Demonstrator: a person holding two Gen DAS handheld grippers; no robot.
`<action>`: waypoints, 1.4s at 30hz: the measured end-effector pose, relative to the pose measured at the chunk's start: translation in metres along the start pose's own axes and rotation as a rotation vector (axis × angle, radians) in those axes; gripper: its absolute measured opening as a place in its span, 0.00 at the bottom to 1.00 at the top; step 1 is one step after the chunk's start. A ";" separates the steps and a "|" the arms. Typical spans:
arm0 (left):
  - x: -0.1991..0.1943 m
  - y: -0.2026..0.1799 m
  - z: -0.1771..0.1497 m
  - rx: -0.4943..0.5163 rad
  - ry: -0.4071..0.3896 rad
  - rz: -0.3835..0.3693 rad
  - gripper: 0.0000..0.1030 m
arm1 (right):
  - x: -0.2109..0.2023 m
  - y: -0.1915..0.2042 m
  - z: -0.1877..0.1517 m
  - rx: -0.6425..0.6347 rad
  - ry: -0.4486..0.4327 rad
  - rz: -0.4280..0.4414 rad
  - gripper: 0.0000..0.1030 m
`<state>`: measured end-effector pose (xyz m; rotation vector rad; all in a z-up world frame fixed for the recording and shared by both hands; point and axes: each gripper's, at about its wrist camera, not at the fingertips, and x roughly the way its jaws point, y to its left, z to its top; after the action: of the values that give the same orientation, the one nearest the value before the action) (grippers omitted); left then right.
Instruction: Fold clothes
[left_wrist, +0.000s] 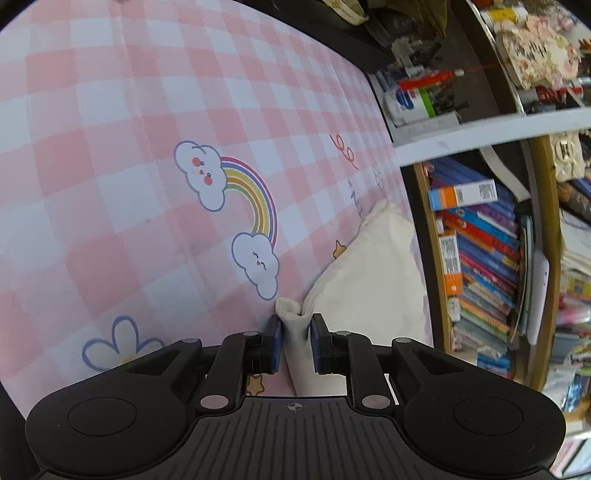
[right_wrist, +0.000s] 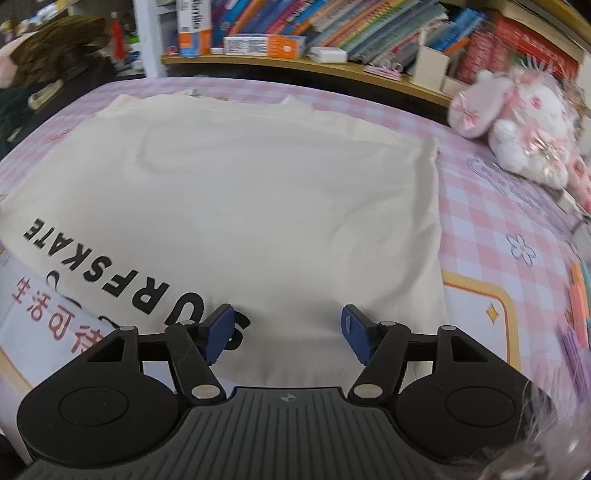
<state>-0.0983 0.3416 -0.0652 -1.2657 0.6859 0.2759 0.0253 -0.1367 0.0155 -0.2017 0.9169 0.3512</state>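
A cream T-shirt (right_wrist: 258, 206) with black block lettering lies spread on the pink checked cloth (right_wrist: 480, 229), one side folded over. In the left wrist view my left gripper (left_wrist: 296, 325) is shut on a bunched corner of the cream T-shirt (left_wrist: 369, 273), lifted above the pink checked cloth (left_wrist: 110, 147) with its rainbow print. My right gripper (right_wrist: 286, 321) hovers open over the shirt's near edge, blue pads (right_wrist: 221, 330) wide apart with nothing between them.
A pink and white plush toy (right_wrist: 517, 125) sits on the cloth at the right. Bookshelves (right_wrist: 332, 33) packed with books and boxes run along the far edge. Bookshelves (left_wrist: 480, 258) also fill the right of the left wrist view. Coloured items (right_wrist: 578, 306) lie at the right edge.
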 end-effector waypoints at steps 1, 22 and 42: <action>0.001 -0.001 0.003 0.012 0.016 0.000 0.17 | 0.000 0.000 0.001 0.019 0.011 -0.013 0.65; 0.028 -0.002 0.053 0.226 0.372 -0.084 0.17 | 0.008 0.173 0.040 0.095 0.011 0.041 0.73; 0.000 -0.039 0.088 0.468 0.241 -0.025 0.74 | 0.035 0.317 0.082 -0.295 -0.004 0.214 0.81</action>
<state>-0.0492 0.4123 -0.0227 -0.8634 0.8805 -0.0622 -0.0154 0.1900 0.0293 -0.3744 0.8826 0.6856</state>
